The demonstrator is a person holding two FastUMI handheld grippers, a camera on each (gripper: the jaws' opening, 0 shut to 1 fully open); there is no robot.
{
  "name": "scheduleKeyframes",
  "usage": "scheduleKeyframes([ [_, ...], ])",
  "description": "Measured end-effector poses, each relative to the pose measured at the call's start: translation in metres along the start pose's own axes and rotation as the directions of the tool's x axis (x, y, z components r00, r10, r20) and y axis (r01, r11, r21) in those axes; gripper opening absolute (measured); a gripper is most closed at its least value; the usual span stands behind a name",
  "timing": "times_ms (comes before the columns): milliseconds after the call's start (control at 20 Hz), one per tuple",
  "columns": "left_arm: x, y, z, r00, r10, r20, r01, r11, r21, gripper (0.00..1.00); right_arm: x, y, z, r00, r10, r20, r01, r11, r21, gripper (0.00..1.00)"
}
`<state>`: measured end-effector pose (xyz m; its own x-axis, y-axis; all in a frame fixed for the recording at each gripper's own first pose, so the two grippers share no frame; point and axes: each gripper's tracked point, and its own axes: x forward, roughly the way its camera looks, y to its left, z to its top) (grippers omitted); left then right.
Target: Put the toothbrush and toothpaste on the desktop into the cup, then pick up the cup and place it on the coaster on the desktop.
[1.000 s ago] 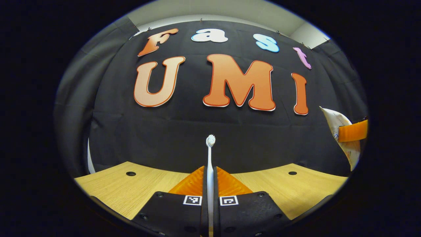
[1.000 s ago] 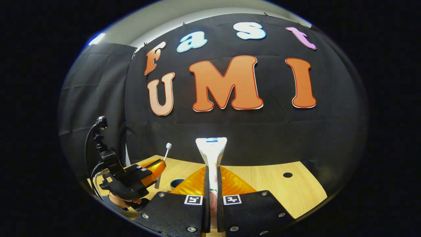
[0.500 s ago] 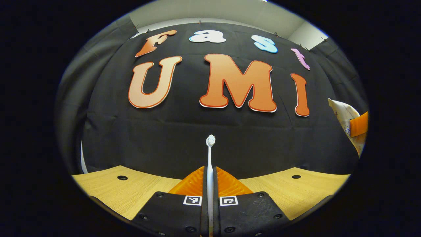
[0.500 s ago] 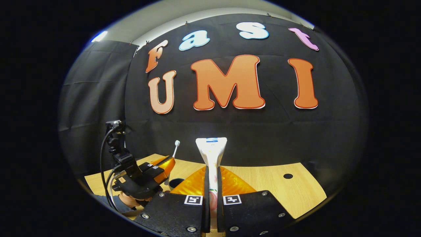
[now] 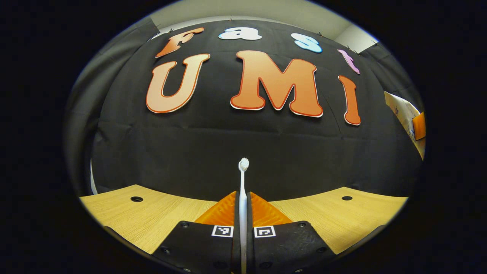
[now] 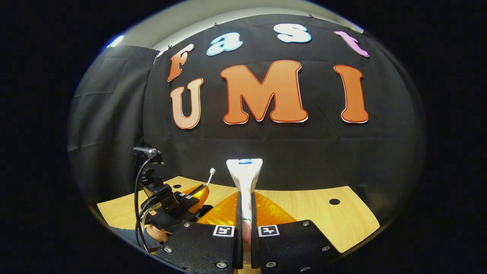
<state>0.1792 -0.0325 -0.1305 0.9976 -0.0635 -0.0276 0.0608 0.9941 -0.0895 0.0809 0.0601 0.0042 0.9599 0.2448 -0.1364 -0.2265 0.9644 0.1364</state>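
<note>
Left tool [image 5: 243, 213] clamping upright toothbrush [image 5: 243, 179], right tool [image 6: 245, 213] clamping upright toothpaste [image 6: 244, 175]

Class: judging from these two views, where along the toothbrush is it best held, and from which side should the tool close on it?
Grip the toothbrush low on its thin straight handle, closing from the two sides, bristle head left free. The left tool does so now: the handle runs along its closed fingers, head pointing forward.

Recording booth, black cloth wall [image 5: 213, 152], bare wooden desktop [image 5: 159, 217] with holes
</note>
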Motion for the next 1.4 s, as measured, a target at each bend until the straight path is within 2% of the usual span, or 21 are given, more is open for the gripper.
scheduleKeyframes([
  [300,0.008,-0.001,-0.013,1.0,0.003,-0.006,-0.003,1.0,-0.01,0.05,0.002,0.005,-0.005,1.0,0.001,-0.01,-0.001,1.0,0.006,0.08],
  [700,0.007,0.002,-0.045,0.997,0.002,-0.082,-0.005,0.999,-0.037,0.05,0.003,0.005,-0.011,1.0,-0.006,-0.019,0.006,1.0,0.006,0.08],
  [1000,-0.01,0.003,-0.048,0.992,-0.027,-0.119,0.023,0.999,-0.033,0.12,0.002,0.008,-0.018,1.0,0.002,-0.029,-0.001,1.0,0.022,0.08],
  [1050,-0.015,0.003,-0.048,0.991,-0.029,-0.13,0.025,0.999,-0.032,0.18,0.003,0.009,-0.018,1.0,0.004,-0.031,-0.003,1.0,0.022,0.08],
  [1200,-0.032,0.003,-0.052,0.986,-0.042,-0.16,0.04,0.999,-0.013,0.24,0.003,0.017,-0.021,0.999,0.018,-0.03,-0.017,1.0,0.026,0.08],
  [1250,-0.038,0.005,-0.053,0.983,-0.036,-0.182,0.037,0.999,0.001,0.31,0.003,0.019,-0.022,0.999,0.025,-0.028,-0.024,0.999,0.028,0.08],
  [1350,-0.054,0.007,-0.059,0.967,-0.034,-0.252,0.042,0.999,0.027,0.68,0.004,0.025,-0.022,0.999,0.033,-0.028,-0.032,0.999,0.03,0.08],
  [1400,-0.06,0.006,-0.057,0.964,-0.04,-0.262,0.049,0.998,0.027,0.8,0.004,0.029,-0.021,0.999,0.038,-0.019,-0.037,0.999,0.03,0.08],
])
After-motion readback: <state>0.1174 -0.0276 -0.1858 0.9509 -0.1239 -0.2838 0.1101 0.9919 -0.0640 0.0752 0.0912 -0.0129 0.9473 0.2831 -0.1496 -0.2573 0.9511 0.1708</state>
